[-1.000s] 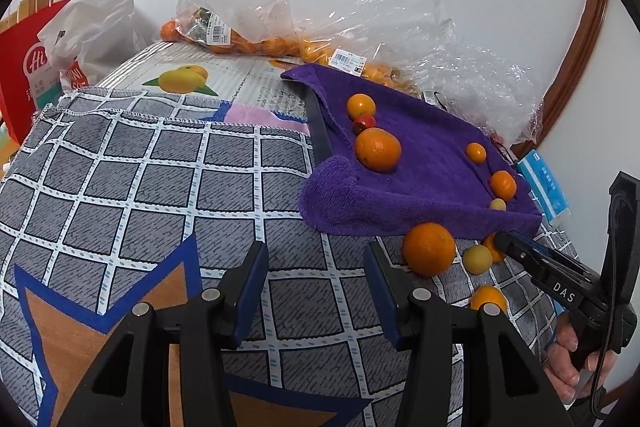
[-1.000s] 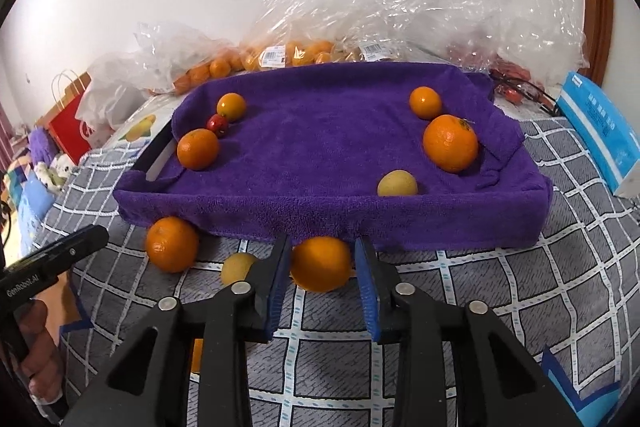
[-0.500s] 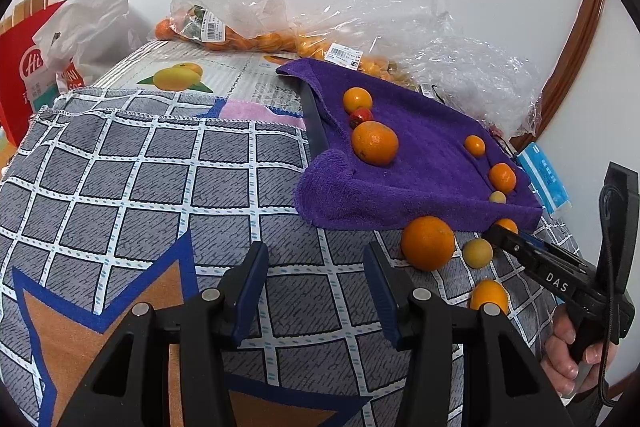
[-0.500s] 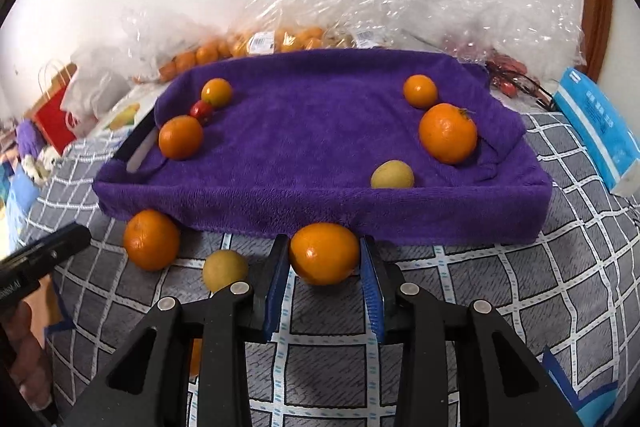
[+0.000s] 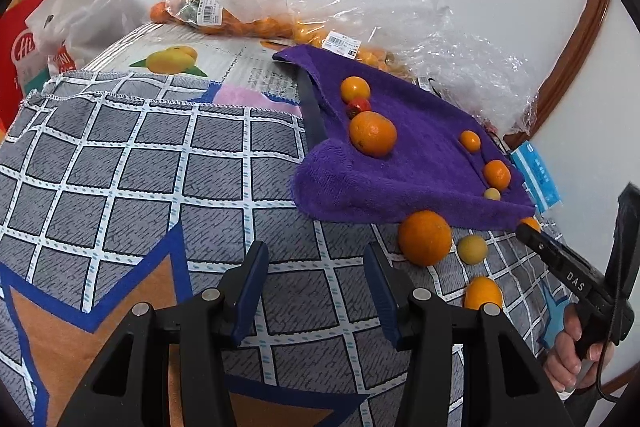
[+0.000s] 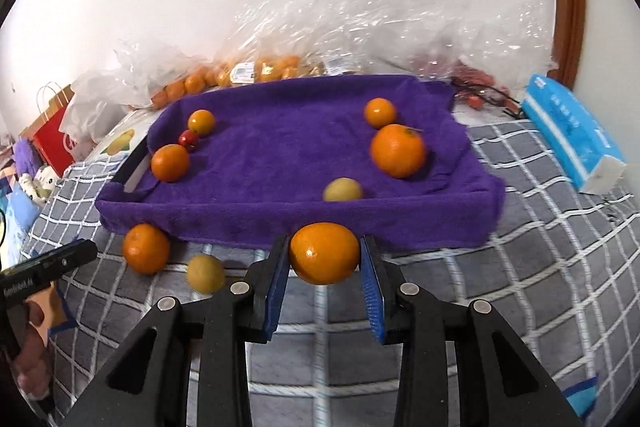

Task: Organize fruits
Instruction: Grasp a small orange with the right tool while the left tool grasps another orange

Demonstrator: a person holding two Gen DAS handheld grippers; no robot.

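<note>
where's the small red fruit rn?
Right wrist view: red fruit lies on the purple towel, far left, between two oranges.

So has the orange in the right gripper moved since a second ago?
Yes. The orange, clamped in the right gripper, now overlaps the purple towel's front edge; earlier it sat lower, on the checked cloth.

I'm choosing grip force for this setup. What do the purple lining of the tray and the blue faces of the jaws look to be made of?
The purple lining looks like soft terry or microfibre cloth: matte, fuzzy pile, draped in folds over the rim. The blue faces on the right gripper look like ribbed rubber or soft plastic, judging by fine grooves and a dull sheen; which one I cannot tell. They press the orange.
</note>
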